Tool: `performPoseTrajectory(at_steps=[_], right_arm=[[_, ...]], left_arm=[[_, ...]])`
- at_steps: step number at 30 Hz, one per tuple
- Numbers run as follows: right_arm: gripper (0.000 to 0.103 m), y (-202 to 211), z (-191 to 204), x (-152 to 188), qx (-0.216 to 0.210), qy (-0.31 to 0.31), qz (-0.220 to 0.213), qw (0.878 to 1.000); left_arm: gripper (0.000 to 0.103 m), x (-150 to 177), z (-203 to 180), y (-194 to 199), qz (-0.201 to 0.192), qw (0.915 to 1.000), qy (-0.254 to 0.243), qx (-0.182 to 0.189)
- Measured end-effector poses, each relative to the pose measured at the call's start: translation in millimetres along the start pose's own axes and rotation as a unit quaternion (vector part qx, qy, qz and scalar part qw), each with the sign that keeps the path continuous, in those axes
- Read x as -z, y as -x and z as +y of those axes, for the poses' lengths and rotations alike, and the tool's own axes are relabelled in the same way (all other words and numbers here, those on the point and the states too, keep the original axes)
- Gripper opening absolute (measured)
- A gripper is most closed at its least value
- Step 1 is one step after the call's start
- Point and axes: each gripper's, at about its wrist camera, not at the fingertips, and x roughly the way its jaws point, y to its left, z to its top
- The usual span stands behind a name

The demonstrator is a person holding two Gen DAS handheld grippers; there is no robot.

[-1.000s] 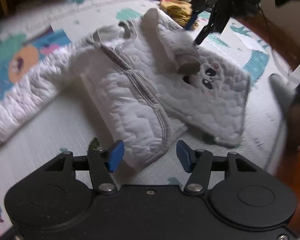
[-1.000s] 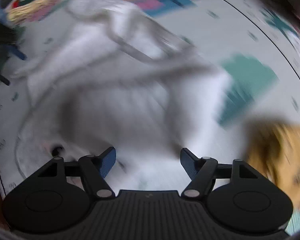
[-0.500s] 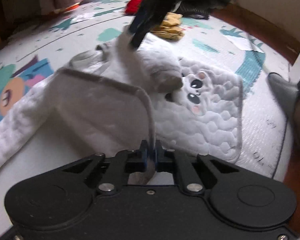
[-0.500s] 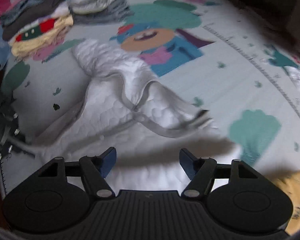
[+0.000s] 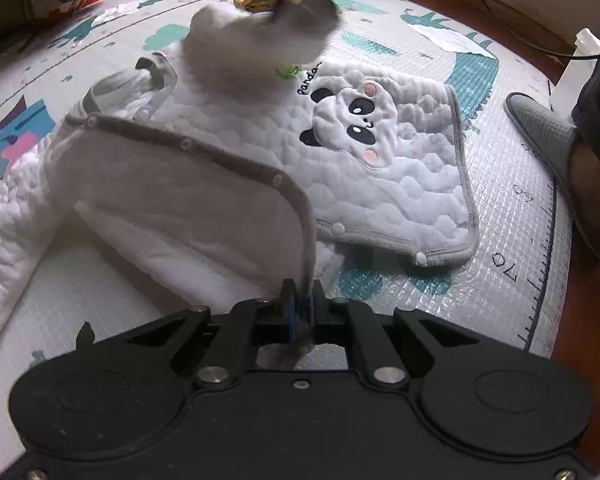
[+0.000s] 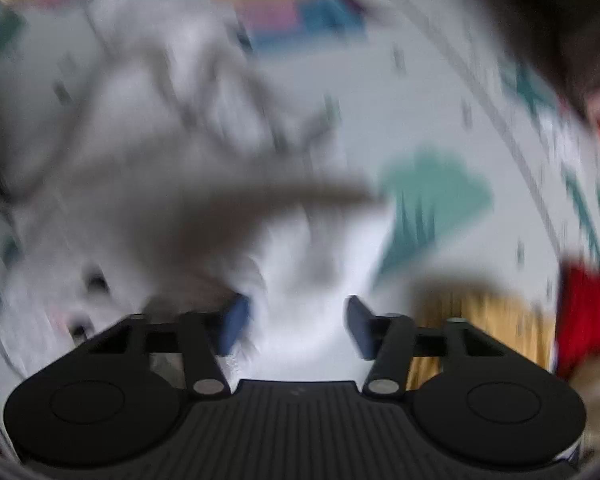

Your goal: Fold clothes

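- The left gripper (image 5: 300, 304) is pinched tight on the grey-trimmed front edge of the white quilted panda jacket (image 5: 380, 168), lifting that flap.
- The jacket lies spread on the printed play mat (image 5: 512, 216).
- The right gripper (image 6: 294, 322) is closing; blurred white fabric sits between its pads.
- Beyond lie yellow (image 6: 480, 320) and red (image 6: 588, 308) clothes.

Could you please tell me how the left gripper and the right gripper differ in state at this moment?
The left gripper is shut on the grey-trimmed edge of the white quilted jacket; the right gripper is closing, its pads apart around white sleeve fabric. The left wrist view is sharp, while the right wrist view is motion-blurred. Both share blue pads and black bodies.
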Motion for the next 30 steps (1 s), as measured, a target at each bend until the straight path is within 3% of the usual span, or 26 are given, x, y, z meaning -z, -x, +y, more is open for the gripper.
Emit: performPoseTrajectory(at_steps=[2, 4, 8, 11, 14, 16, 19, 22, 25, 28, 30], right_arm=[[0.049, -2, 16, -21, -0.022, 0.030, -0.043, 0.998], [0.047, -15, 35, -40, -0.035, 0.065, -0.058, 0.996], [0.047, -54, 48, -64, -0.045, 0.098, -0.030, 0.994], [0.047, -84, 54, -61, -0.017, 0.132, 0.008, 0.991], [0.050, -86, 56, -44, -0.016, 0.127, 0.033, 0.991], [0.054, -71, 54, -26, -0.029, 0.120, 0.039, 0.992], [0.058, -49, 53, 7, -0.036, 0.144, 0.090, 0.985], [0.058, -35, 46, 45, 0.016, 0.190, 0.165, 0.968], [0.063, -23, 12, 71, 0.049, 0.146, 0.216, 0.964], [0.067, -15, -19, 83, 0.096, 0.107, 0.228, 0.963], [0.067, -9, -28, 81, 0.097, 0.091, 0.211, 0.968]], left_arm=[[0.004, 1, -2, -1, -0.002, 1.0000, 0.002, -0.001], [0.004, 2, -3, -1, -0.002, 1.0000, 0.004, 0.002], [0.002, 13, -4, 7, 0.009, 0.9998, -0.015, 0.001], [0.000, 24, 4, 22, 0.030, 0.9984, -0.046, -0.011], [0.000, 40, 29, 43, 0.043, 0.9968, -0.049, -0.047], [0.000, 47, 55, 57, 0.039, 0.9973, -0.004, -0.062], [0.000, 53, 76, 69, 0.029, 0.9964, 0.028, -0.074], [0.000, 54, 82, 74, 0.019, 0.9958, 0.039, -0.080], [0.000, 52, 73, 74, 0.016, 0.9969, 0.032, -0.070], [0.000, 51, 64, 74, 0.010, 0.9977, 0.034, -0.057], [0.000, 51, 61, 72, 0.009, 0.9979, 0.037, -0.051]])
